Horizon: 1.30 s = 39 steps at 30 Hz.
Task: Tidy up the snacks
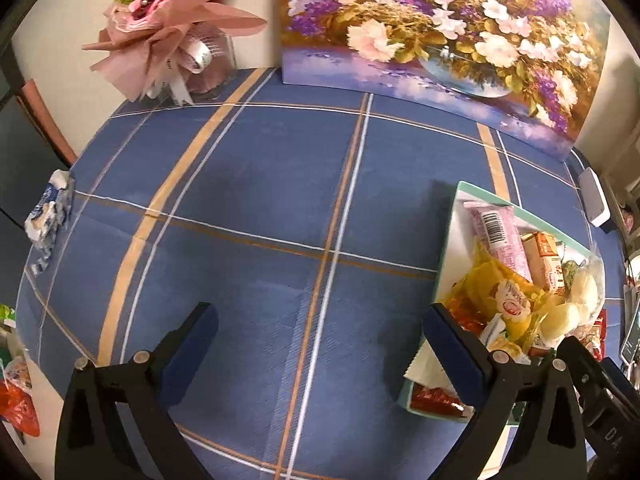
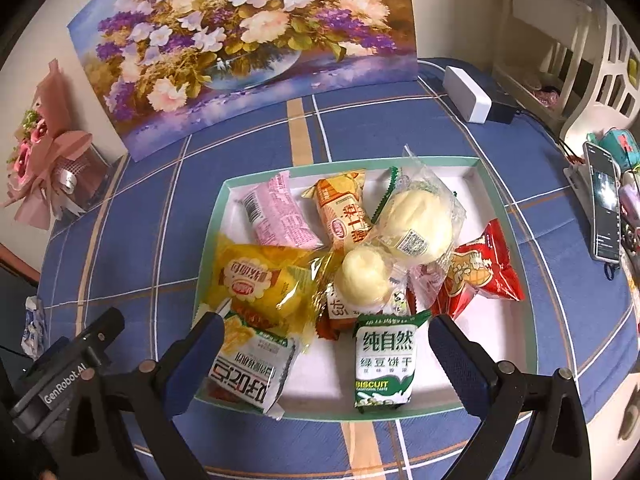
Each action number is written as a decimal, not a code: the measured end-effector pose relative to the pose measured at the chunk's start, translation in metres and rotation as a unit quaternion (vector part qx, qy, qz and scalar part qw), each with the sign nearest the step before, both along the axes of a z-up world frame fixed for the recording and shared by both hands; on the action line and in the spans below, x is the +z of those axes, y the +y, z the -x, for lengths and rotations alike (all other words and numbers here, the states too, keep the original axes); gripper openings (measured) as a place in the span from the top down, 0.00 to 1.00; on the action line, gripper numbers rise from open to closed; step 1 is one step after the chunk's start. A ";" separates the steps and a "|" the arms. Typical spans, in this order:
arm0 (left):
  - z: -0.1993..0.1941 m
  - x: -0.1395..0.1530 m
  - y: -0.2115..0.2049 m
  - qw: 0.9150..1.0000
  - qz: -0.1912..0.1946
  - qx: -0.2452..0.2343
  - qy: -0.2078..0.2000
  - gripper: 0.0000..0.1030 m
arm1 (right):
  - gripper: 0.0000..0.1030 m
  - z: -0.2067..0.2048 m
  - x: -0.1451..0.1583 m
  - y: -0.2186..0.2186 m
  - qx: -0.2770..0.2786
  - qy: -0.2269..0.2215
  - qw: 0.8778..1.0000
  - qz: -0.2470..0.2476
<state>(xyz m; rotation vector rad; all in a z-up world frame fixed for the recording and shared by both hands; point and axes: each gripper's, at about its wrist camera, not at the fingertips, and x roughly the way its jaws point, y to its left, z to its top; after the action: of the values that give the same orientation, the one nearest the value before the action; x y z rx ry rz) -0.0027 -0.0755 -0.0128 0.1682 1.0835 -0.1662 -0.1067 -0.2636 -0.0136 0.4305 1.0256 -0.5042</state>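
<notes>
I see both tools with the fingers spread wide and nothing between them. The left gripper [image 1: 320,360] hangs over the bare blue checked tablecloth [image 1: 248,208], just beside the shallow white cardboard tray with the pale green rim [image 2: 486,184]. The right gripper [image 2: 326,356] is over the near part of this tray.

The snacks are almost all in the tray, in a loose heap. Nearest to my right fingers lies the green and white biscuit packet [image 2: 384,364], flat on the tray floor, and the white and yellow snack packet [image 2: 250,364], which hangs partly over the near rim. Behind them are 2 pale round buns in clear wrappers [image 2: 414,222], a yellow plastic cake packet [image 2: 256,280], a pink wrapped bar [image 2: 278,212], an orange wrapped bar [image 2: 344,210] and a red crinkled packet [image 2: 486,268] that leans on the right rim. 1 small blue and white packet [image 1: 50,210] lies alone at the far left edge of the table, well apart from the tray.

I judge that all these things are light. The foil and plastic are slippery and will crackle and slide. The buns are soft and will squash, so I would close gently across their middle. The biscuits can break, so I would take that packet across its 2 long sides, not by the sealed end.
</notes>
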 end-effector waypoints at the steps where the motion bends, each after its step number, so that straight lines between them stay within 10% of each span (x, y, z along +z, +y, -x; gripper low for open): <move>1: 0.002 0.001 0.001 1.000 -0.012 0.004 -0.004 0.01 | 0.00 0.001 0.000 0.002 0.001 0.000 1.000 0.001; 39: 0.051 0.014 0.053 1.000 0.002 -0.010 -0.007 0.01 | 0.00 0.031 0.006 0.053 0.036 -0.002 0.999 0.040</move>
<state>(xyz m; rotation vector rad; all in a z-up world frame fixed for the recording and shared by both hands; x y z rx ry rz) -0.0534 -0.0228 0.0010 0.1771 1.0673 -0.1840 -0.1381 -0.2111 -0.0076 0.3217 1.0095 -0.4787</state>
